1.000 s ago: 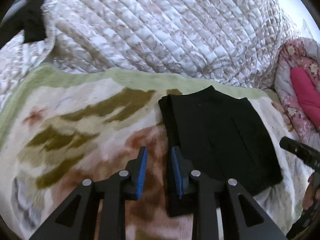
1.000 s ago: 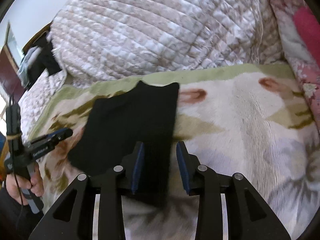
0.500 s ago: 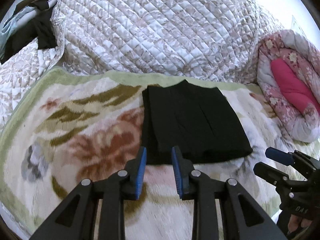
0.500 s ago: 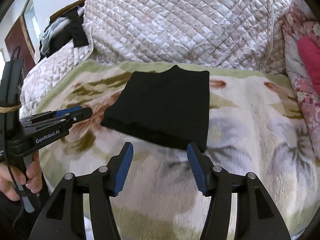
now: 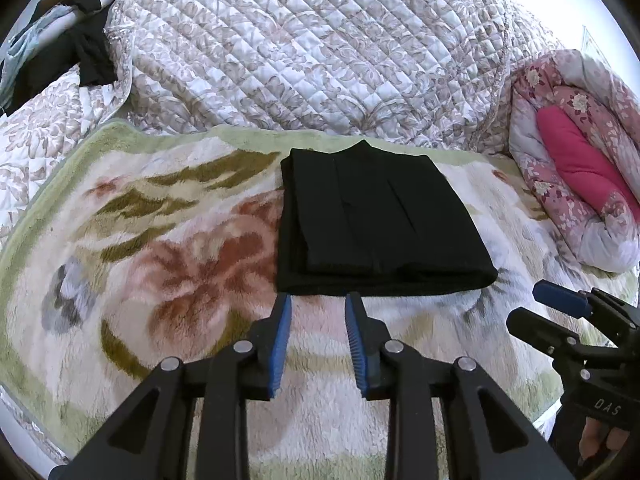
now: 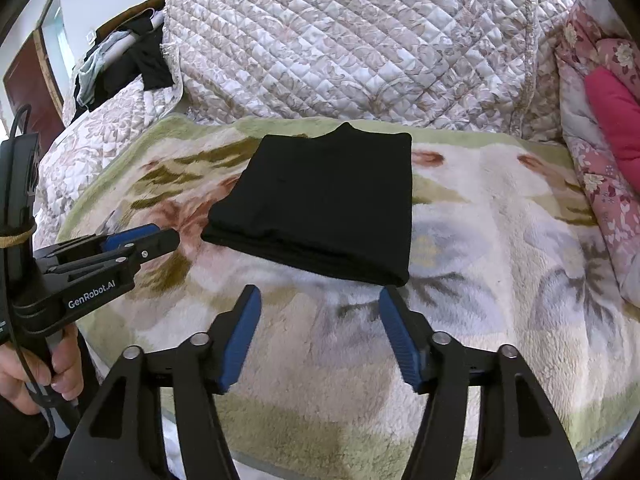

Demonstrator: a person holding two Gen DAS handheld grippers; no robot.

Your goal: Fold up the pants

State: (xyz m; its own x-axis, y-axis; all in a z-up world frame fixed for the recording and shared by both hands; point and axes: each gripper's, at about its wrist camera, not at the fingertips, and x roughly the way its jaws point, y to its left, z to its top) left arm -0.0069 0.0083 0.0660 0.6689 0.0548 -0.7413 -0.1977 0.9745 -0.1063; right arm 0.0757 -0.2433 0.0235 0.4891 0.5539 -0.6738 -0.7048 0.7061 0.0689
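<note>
While the left gripper (image 5: 316,300) hovers with its jaws narrowly parted and empty just short of the near edge of the folded black pants (image 5: 372,216) lying flat on the floral blanket (image 5: 160,264), the right gripper (image 6: 320,300) has just been opening to a wide, empty gap.

Black angular grippers, blue ribbed pads on the fingers (image 5: 280,340), silver screws, white "GenRobot.AI" lettering.

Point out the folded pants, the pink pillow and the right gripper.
Folded pants (image 5: 376,220): left wrist view, middle of the top layer.
Pink pillow (image 5: 580,160): left wrist view, its plain pink middle.
Right gripper (image 6: 320,300): right wrist view, midway between its open fingertips.
</note>
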